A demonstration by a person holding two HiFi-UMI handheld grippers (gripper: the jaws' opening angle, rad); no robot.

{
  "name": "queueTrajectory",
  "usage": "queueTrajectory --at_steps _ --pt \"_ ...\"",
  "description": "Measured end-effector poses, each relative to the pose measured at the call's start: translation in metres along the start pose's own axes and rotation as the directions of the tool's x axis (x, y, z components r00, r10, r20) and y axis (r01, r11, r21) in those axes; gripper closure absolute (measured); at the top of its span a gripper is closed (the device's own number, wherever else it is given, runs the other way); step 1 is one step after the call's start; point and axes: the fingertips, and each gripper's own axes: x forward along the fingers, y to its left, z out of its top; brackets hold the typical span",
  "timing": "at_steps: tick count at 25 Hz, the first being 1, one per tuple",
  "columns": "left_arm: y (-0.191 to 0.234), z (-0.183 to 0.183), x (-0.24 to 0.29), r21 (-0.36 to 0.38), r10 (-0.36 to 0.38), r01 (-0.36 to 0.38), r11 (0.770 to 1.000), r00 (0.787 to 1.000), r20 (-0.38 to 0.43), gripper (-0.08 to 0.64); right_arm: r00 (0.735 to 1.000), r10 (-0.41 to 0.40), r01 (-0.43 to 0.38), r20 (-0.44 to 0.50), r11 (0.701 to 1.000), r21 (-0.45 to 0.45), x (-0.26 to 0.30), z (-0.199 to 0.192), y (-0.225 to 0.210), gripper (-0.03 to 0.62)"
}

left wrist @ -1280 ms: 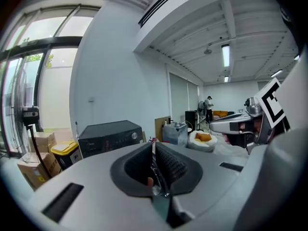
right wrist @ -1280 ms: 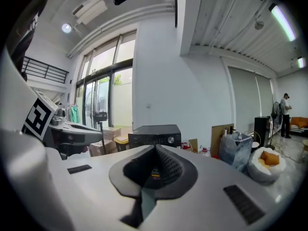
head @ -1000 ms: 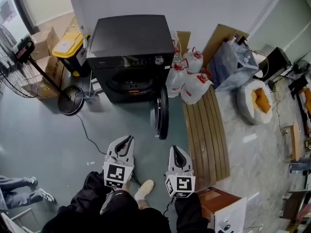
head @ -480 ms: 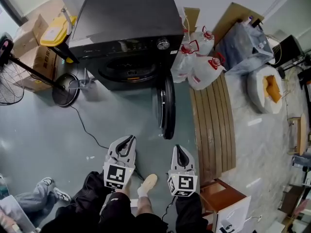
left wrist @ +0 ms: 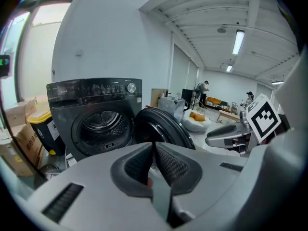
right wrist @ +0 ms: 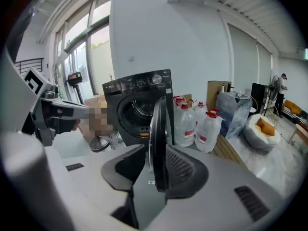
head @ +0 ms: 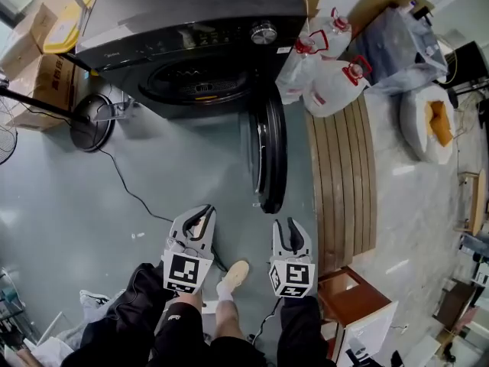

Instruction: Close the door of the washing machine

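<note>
Ok so the black front-loading washing machine [head: 199, 14] sits at the far edge of the grey floor [head: 176, 174], backed up to a white wall. Its round dark door [head: 271, 151] is swung wide open, sticking straight out toward the person and seen edge-on in the head view. The drum opening is fully exposed.

Writing-wise, not much luck. There's pale lettering along the glossy control panel [head: 176, 40], left of the silver knob [head: 263, 33], but it's too small for me to read. Same deal with the orange sticker [head: 202, 89] on the lower lip of the drum opening. The clear plastic water jugs with red caps [head: 336, 90] just right of the machine have red-and-white labels, unreadable. The brown cardboard boxes [head: 38, 79] at the floor's left edge carry print I can't make out either. The only crisp graphics are the black-and-white square markers on each gripper's cube [head: 183, 274].

Left gripper [head: 203, 214]: jaws pinched together, nothing in them, over the floor well short of the door. Right gripper [head: 289, 228]: jaws are opening, nothing gripped. In the right gripper view the door's rim lines up right in the gap, but the head view shows the tips near the door's lower edge and apart from it.

Cut off: the machine's top runs out of the head view, and the fan is just a black round base [head: 92, 122] plus a bit of pole.
</note>
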Motion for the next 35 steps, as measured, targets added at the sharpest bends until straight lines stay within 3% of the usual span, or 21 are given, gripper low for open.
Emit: queueTrajectory --at_steps 5,13,18,21,35 --pt "0.010 -0.024 0.012 -0.015 0.000 0.000 1.000 1.000 -0.019 0.522 0.998 -0.034 0.034 -0.054 0.999 -0.003 0.033 -0.029 -0.020 0.436" --pt "0.020 -0.052 0.022 -0.037 -0.002 0.000 0.999 0.999 -0.053 0.522 0.992 -0.025 0.019 -0.124 0.998 -0.057 0.071 -0.058 -0.027 0.434" --pt "0.029 -0.060 0.022 -0.055 0.013 -0.017 0.998 0.998 -0.057 0.522 0.987 -0.022 0.005 -0.159 0.994 -0.109 0.080 -0.068 -0.023 0.509" --pt "0.037 -0.065 0.019 -0.061 0.021 -0.025 0.998 0.998 -0.060 0.522 0.987 -0.019 0.003 -0.160 0.995 -0.095 0.081 -0.070 -0.019 0.519" --pt "0.080 -0.090 -0.015 -0.104 0.097 -0.104 0.989 0.993 -0.070 0.522 0.979 0.114 -0.122 -0.166 0.992 -0.037 0.101 -0.069 0.066 0.502"
